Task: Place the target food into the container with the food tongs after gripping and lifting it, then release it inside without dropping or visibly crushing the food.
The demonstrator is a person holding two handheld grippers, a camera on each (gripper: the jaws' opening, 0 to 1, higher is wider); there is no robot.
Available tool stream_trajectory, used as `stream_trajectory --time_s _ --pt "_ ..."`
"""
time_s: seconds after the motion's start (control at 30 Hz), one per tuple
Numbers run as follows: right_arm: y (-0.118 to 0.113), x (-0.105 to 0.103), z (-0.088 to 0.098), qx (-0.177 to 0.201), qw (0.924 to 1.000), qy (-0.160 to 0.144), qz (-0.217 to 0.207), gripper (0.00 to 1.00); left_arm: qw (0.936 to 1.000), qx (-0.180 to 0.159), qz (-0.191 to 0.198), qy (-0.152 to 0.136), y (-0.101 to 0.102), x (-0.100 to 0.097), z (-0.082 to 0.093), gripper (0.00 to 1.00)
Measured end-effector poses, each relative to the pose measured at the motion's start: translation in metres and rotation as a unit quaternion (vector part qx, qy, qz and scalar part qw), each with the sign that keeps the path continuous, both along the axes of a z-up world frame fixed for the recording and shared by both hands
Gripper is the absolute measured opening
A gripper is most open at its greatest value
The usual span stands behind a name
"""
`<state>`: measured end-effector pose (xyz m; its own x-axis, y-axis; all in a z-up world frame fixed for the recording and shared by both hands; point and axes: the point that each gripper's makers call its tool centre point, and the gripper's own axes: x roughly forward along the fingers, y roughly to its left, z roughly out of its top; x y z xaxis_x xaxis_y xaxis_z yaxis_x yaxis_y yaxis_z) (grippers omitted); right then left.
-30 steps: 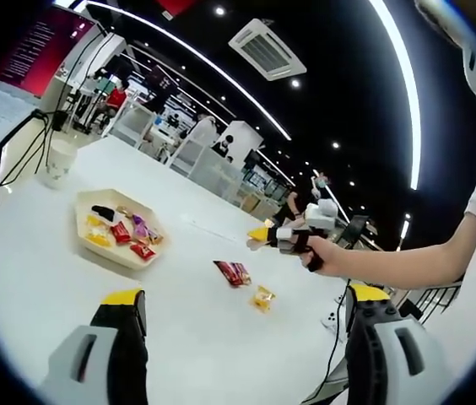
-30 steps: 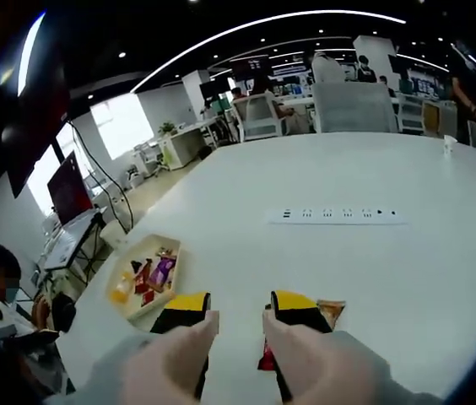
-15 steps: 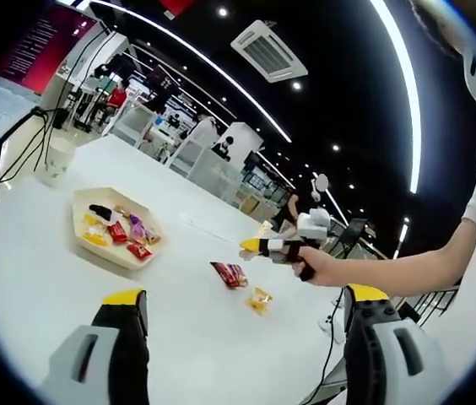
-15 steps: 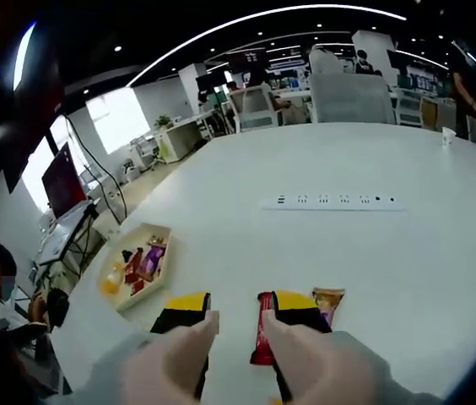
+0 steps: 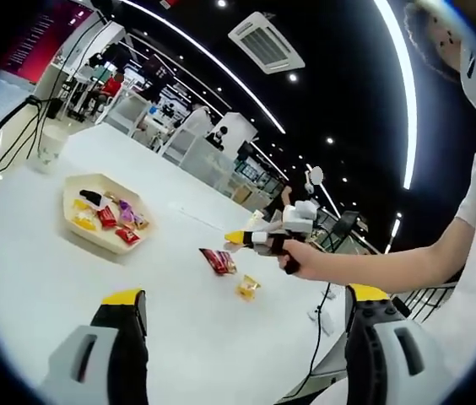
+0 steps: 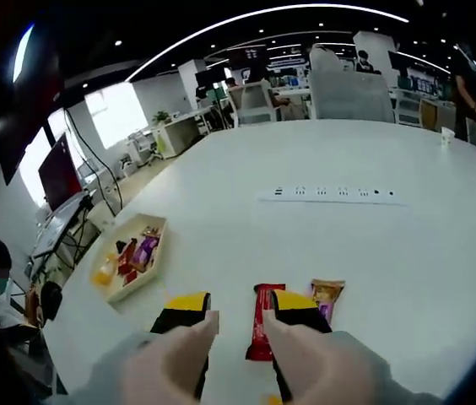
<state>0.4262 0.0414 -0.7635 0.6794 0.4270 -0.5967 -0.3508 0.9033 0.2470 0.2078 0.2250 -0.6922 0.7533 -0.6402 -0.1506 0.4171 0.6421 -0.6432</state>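
Note:
A red snack packet [image 6: 261, 322] lies flat on the white table [image 6: 373, 253], seen between my right gripper's [image 6: 240, 302] open jaws, close to the right one. A gold packet [image 6: 327, 295] lies just right of it. In the left gripper view, a hand holds the right gripper [image 5: 238, 238] a little above the red packet [image 5: 219, 261], with a yellow packet [image 5: 246, 289] nearer to me. My left gripper [image 5: 245, 295] stands wide open and empty, well above the table. A cream hexagonal tray [image 5: 94, 243] at the left holds several wrapped sweets.
A white power strip [image 6: 332, 193] lies across the table beyond the packets. A paper cup [image 5: 51, 148] stands at the far left, past the tray [image 6: 118, 294]. Office desks, chairs and people fill the background. A person's forearm [image 5: 390, 266] reaches in from the right.
The right gripper has moved forward toward the red packet, which now shows between its jaws. Both views have shifted slightly with the hands. The packets and tray lie as before.

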Motion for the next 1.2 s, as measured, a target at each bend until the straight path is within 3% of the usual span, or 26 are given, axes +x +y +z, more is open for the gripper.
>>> stream_trajectory --time_s 0.67,1.2 --pt "-0.010 0.011 -0.021 -0.011 0.9997 0.003 -0.021 0.28 0.9998 0.013 0.013 -0.003 0.010 0.010 0.002 0.99" --pt "-0.002 0.017 -0.046 -0.061 0.9981 0.005 0.002 0.28 0.9997 0.020 0.013 0.009 0.006 0.008 -0.005 0.98"
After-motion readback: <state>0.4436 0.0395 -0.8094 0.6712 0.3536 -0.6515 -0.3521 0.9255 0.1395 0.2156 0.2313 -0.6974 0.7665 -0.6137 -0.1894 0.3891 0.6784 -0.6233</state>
